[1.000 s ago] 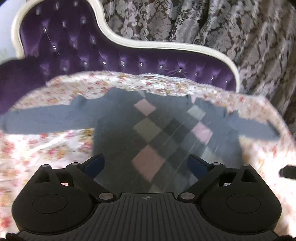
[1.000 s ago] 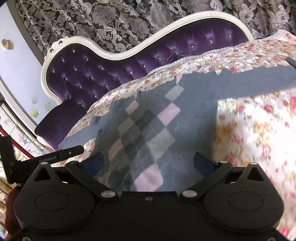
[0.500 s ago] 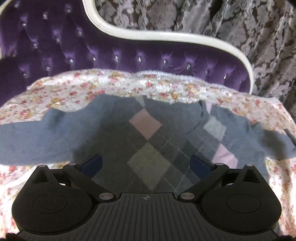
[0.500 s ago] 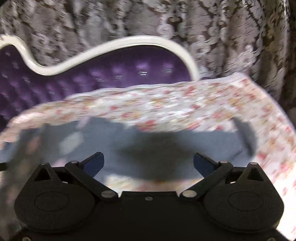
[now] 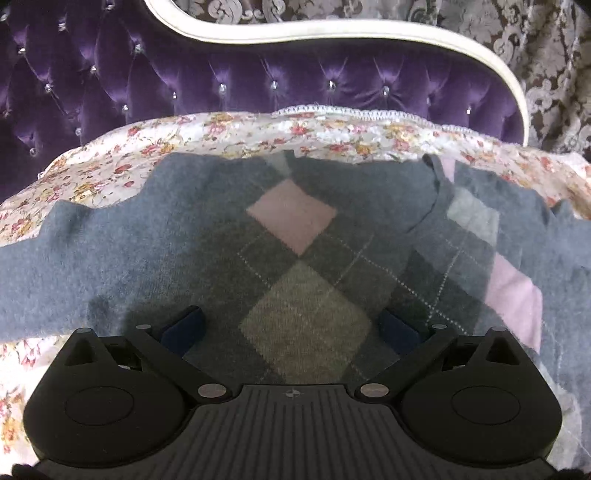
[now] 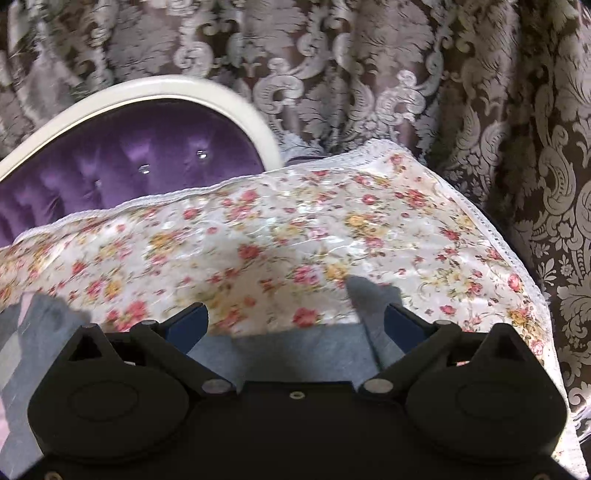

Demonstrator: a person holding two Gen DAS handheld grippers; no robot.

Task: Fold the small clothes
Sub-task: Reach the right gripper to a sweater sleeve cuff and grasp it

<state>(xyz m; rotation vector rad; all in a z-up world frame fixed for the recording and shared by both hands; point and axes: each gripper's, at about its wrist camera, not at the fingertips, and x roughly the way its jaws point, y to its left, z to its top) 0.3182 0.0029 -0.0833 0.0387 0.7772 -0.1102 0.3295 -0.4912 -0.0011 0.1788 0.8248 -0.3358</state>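
A small grey-blue sweater (image 5: 207,236) with pink, green and dark argyle diamonds lies spread flat on the floral cloth (image 5: 221,136), its neckline at the upper right. My left gripper (image 5: 291,328) hovers low over the sweater's chest, open, with nothing between its blue-tipped fingers. In the right wrist view one sleeve (image 6: 295,350) of the sweater stretches across beneath my right gripper (image 6: 293,325), and its cuff (image 6: 364,295) sticks up beside the right finger. That gripper is open too and holds nothing. The sweater's body shows only at the left edge (image 6: 22,332) there.
The floral cloth (image 6: 295,229) covers the seat of a purple tufted sofa (image 5: 258,77) with a white frame (image 5: 332,35). A brown damask curtain (image 6: 406,74) hangs behind. The cloth's lace edge (image 6: 498,243) drops off at the right.
My left gripper has moved forward and lower over the sweater's chest. My right gripper has swung right, away from the body, out along the sleeve to its cuff. Both stayed open.
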